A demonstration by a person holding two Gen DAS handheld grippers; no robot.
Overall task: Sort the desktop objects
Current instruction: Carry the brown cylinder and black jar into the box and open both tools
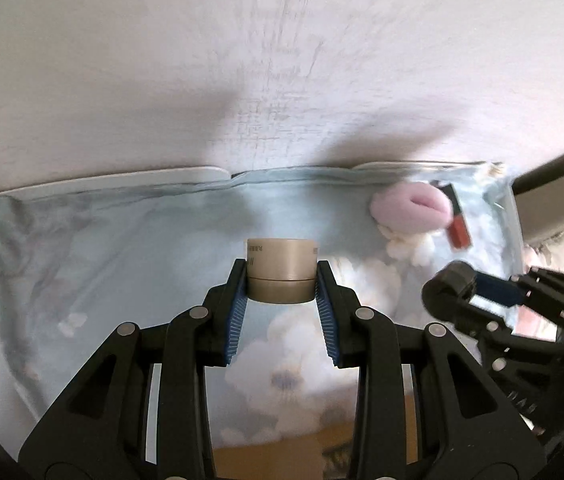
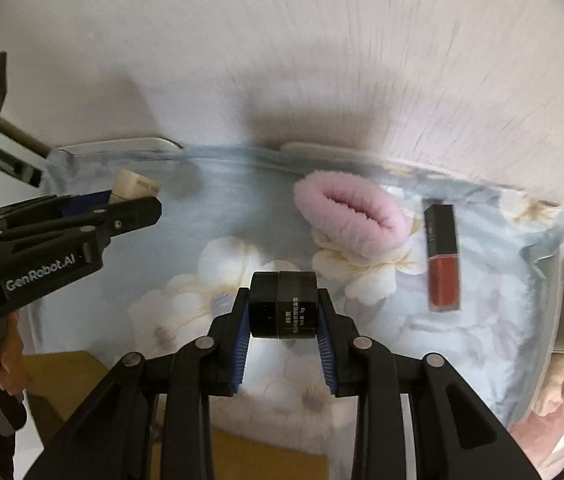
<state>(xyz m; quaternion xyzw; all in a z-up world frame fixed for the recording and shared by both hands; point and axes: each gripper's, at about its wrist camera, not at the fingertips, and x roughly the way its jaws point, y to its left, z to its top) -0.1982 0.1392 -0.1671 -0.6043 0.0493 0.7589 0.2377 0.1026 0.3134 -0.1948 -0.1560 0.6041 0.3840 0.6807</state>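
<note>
A beige round jar (image 1: 282, 270) is clamped between the blue pads of my left gripper (image 1: 282, 280), lifted above a pale blue floral cloth (image 1: 122, 240). My right gripper (image 2: 283, 308) is shut on a small black jar (image 2: 283, 306) with white print, also held above the cloth (image 2: 222, 208). From the right wrist view the left gripper (image 2: 134, 206) comes in at the left, the beige jar (image 2: 136, 185) in its tips. The right gripper (image 1: 465, 284) appears low on the right of the left wrist view. A fluffy pink puff (image 2: 351, 216) and a red lip-gloss tube (image 2: 441, 260) lie on the cloth.
The cloth covers a table that meets a white wall (image 1: 282, 60). The pink puff (image 1: 411, 208) and lip-gloss tube (image 1: 457, 220) lie at the cloth's far right. A person's hand (image 2: 2, 356) holds the left gripper's handle. A brown cardboard surface (image 2: 66, 376) lies below the cloth's near edge.
</note>
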